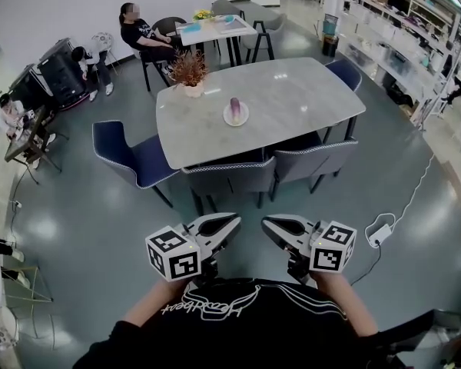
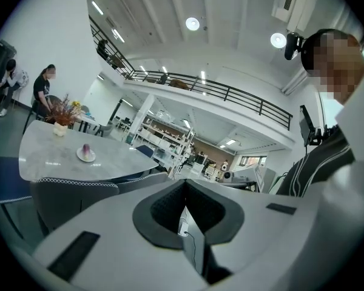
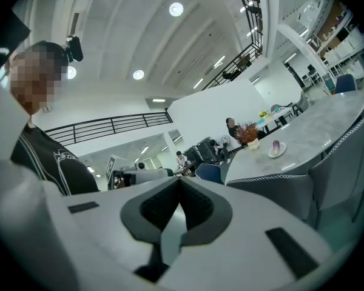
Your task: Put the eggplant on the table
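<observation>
Eggplant point(image 1: 234, 108) sits in the head view on a small white plate point(image 1: 244, 118) near the middle of the grey desk point(image 1: 300, 98). A potted plant point(image 1: 189, 71) stands near it toward the far corner, and padded chairs point(image 1: 230, 174) are tucked in along the near side. Well apart from all this, close to the person's body and over the floor, the left tongs point(image 1: 229, 223) and right tongs point(image 1: 267, 223) lie side by side with their tips toward each other. By my reading the eggplant is already up on the desk, though it rests on the plate and not on the bare top. If moving it off the plate is meant, the approach, the grasp and the set-down all remain. In the left gripper view the left tongs point(image 2: 184, 190) are pressed together with nothing between them, and the eggplant point(image 2: 85, 150) shows far off on its plate point(image 2: 85, 157): short, plump, purple, apparently upright. In the right gripper view the right tongs point(image 3: 179, 190) are likewise closed and empty. There the eggplant point(image 3: 276, 145) looks purple with a paler patch, at the plate's point(image 3: 278, 153) centre.
</observation>
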Available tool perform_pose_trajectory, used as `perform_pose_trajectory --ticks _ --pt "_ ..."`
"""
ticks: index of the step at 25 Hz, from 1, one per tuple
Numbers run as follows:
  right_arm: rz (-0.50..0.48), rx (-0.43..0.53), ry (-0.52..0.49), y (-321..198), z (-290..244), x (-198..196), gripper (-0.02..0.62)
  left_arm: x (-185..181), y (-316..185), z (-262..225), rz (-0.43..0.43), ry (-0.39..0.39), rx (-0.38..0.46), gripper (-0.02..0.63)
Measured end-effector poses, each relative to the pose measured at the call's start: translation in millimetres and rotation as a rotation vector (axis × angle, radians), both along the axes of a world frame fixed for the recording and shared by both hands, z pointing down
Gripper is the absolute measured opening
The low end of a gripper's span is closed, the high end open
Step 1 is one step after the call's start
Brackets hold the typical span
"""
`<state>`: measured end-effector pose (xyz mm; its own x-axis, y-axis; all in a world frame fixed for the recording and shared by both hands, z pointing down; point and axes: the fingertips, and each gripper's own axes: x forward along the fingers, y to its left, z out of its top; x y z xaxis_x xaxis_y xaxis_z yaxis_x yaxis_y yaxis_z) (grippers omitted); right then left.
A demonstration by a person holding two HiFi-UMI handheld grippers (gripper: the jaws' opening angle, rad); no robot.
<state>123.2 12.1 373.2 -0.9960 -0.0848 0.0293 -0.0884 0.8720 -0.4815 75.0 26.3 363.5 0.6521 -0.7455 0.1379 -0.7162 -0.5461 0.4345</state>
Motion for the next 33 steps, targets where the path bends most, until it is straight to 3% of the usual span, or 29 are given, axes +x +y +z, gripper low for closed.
perform_pose_trajectory --ticks 9,33 --pt "0.033 -0.043 -0.018 1 6 6 0.006 1 5 2 0.002 0.001 -0.001 0.008" --pt "-0.013 -0.039 0.022 18 14 -10 0.006 -8 14 15 -0.007 0.026 -0.040 0.008"
